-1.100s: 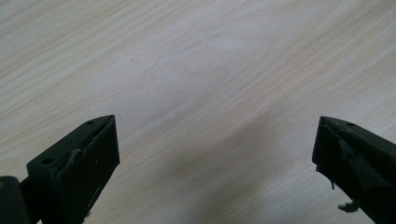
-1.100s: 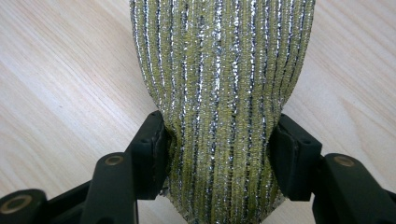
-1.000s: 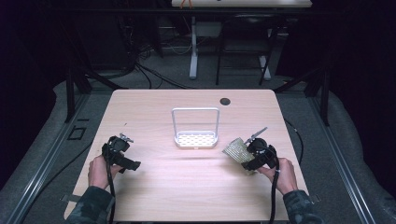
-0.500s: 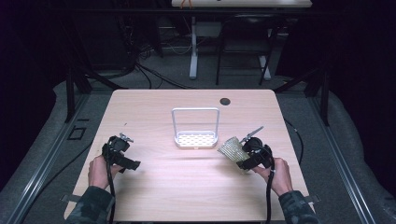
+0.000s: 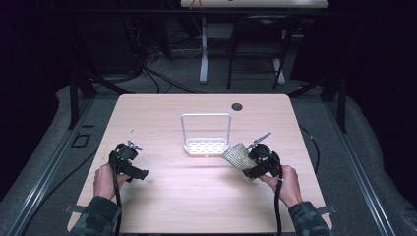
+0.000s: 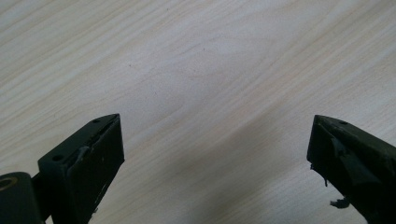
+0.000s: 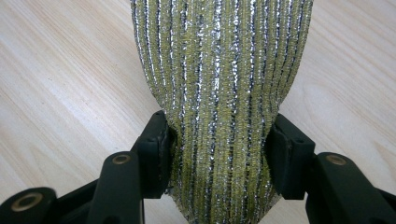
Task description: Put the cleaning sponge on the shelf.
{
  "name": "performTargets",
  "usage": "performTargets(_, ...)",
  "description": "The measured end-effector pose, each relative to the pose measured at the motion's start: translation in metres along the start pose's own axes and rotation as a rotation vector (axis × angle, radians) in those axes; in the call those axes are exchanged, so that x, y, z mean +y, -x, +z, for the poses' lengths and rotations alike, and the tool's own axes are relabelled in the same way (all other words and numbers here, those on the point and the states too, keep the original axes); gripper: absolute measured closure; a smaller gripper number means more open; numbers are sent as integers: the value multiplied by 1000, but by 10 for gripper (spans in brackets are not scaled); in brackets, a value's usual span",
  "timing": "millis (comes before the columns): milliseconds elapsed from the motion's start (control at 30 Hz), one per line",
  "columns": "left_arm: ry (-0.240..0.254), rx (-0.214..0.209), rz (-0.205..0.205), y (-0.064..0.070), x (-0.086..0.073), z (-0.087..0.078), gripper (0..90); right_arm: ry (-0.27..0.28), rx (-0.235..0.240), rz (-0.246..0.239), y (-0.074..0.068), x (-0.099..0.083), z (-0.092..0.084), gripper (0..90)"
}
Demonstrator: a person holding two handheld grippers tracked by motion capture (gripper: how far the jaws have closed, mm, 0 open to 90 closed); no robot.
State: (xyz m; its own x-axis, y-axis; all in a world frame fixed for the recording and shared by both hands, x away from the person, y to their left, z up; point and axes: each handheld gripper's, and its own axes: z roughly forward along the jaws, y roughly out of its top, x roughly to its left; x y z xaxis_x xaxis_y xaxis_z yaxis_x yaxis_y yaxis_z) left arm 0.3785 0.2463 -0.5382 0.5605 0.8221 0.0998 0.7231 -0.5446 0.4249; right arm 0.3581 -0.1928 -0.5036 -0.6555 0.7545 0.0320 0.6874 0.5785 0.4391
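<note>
While the white rack [image 5: 205, 139] stands bare at the middle of the wooden table [image 5: 162, 113], the high view shows the right gripper [image 5: 251, 164] carrying a yellow-and-silver scouring sponge [image 5: 237, 156] just off the rack's near right corner, close to it but apart from it; the left gripper [image 5: 132, 166] waits well away at the table's left side, holding nothing. Seen from the left gripper view, its two black jaws stand wide apart over bare tabletop [image 6: 201, 70], with nothing between them. Seen from the right gripper view, the jaws are pressed in on both sides of the sponge [image 7: 219, 84], its ribbed, glittering cover pinched at the waist and the free end fanning out ahead above the wood [image 7: 60, 79]. By these pictures, the pickup appears finished and the sponge is in the air on its way; what seems left is the short carry over the rack's perforated tray, the lowering under or beside its tall wire hoop, and the release. The idle gripper looks to have no part yet.
</note>
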Motion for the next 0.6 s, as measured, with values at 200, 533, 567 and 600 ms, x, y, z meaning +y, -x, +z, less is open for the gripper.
performTargets(200, -3, 4, -2, 0, 0, 0, 37, 2, -2, -9, -4, 4, 1, 474)
performTargets(533, -2, 5, -2, 0, 0, 0, 38, 2, 5, -14, -14, 14, 5, 472)
performTargets(567, -2, 5, -2, 0, 0, 0, 38, 2, 5, -14, -14, 14, 5, 472)
performTargets(600, -3, 5, -3, 0, 0, 0, 38, 5, 3, -12, -14, 15, 5, 472)
